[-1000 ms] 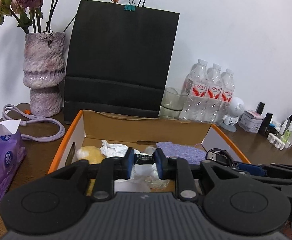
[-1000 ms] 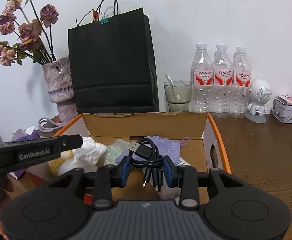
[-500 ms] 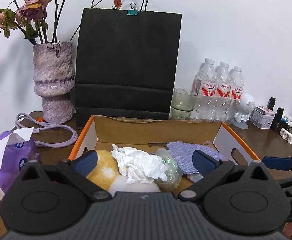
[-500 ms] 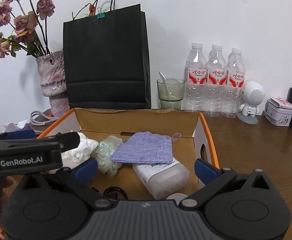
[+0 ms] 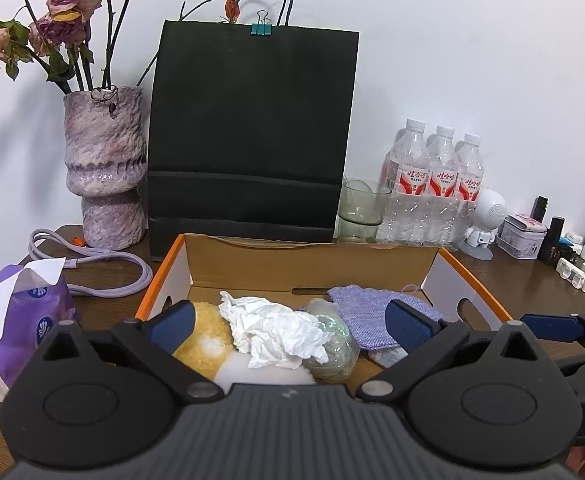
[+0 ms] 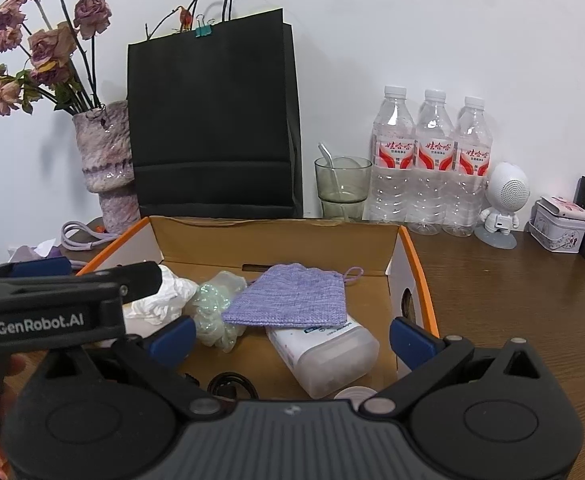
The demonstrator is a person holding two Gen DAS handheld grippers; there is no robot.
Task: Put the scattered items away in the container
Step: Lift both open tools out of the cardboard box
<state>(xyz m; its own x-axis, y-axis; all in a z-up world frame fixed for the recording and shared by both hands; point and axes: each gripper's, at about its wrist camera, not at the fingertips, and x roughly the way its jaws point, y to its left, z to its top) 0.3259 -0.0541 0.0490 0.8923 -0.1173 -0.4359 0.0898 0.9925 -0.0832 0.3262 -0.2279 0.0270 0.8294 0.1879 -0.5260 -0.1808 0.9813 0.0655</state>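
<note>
Both grippers hover at the near edge of the open cardboard box, and both hold nothing. The left gripper has its blue-padded fingers spread wide apart over the left half of the box, above a yellow sponge, a crumpled white tissue and a clear plastic wad that lie touching one another on the box floor. The right gripper is likewise spread wide over the right half, where a purple knit pouch lies partly on top of a white plastic bottle resting on its side. A coiled black cable sits on the box floor at the near edge, just above the gripper body, to the left of the bottle. Behind the box stand a black paper bag, a purple vase of dried roses to its left, and a glass and three water bottles to its right. A purple tissue pack lies on the wooden table left of the box.
</note>
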